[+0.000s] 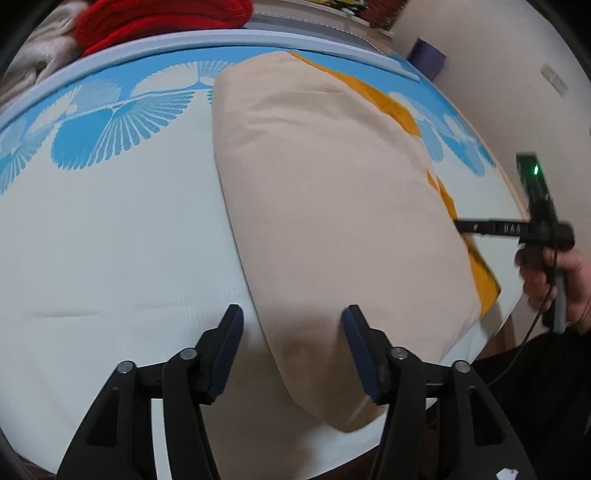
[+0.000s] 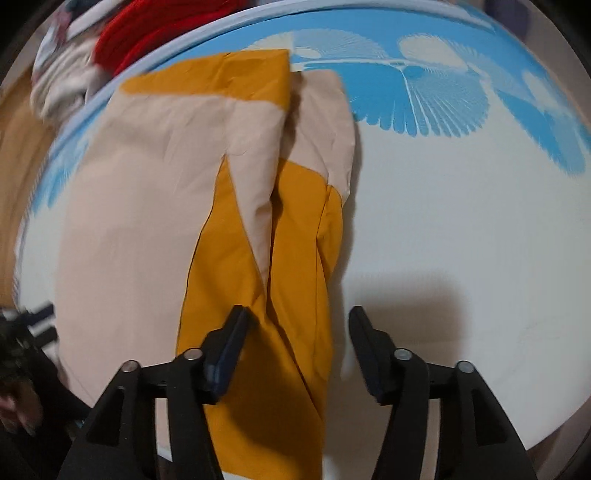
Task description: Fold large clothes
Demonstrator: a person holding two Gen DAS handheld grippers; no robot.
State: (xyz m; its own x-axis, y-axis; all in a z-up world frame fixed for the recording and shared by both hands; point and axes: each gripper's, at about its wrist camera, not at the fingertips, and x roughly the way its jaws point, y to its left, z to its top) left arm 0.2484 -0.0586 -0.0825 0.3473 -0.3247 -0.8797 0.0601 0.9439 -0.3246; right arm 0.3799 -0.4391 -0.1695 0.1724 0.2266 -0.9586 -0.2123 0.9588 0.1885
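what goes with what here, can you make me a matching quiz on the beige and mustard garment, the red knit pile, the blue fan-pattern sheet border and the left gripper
Things:
1. beige and mustard garment
2. red knit pile
3. blue fan-pattern sheet border
4. left gripper

States:
A. open, over the garment's near edge
B. beyond the far edge of the bed
C. folded lengthwise on the sheet
D. printed band along the far side

Pairs: 1-C, 2-B, 3-D, 4-A

The left gripper (image 1: 292,349) has its two fingers spread wide apart. The right gripper (image 2: 298,349) is spread wide too. A bare hand (image 1: 565,284) holds the right gripper by its handle, out to the side.
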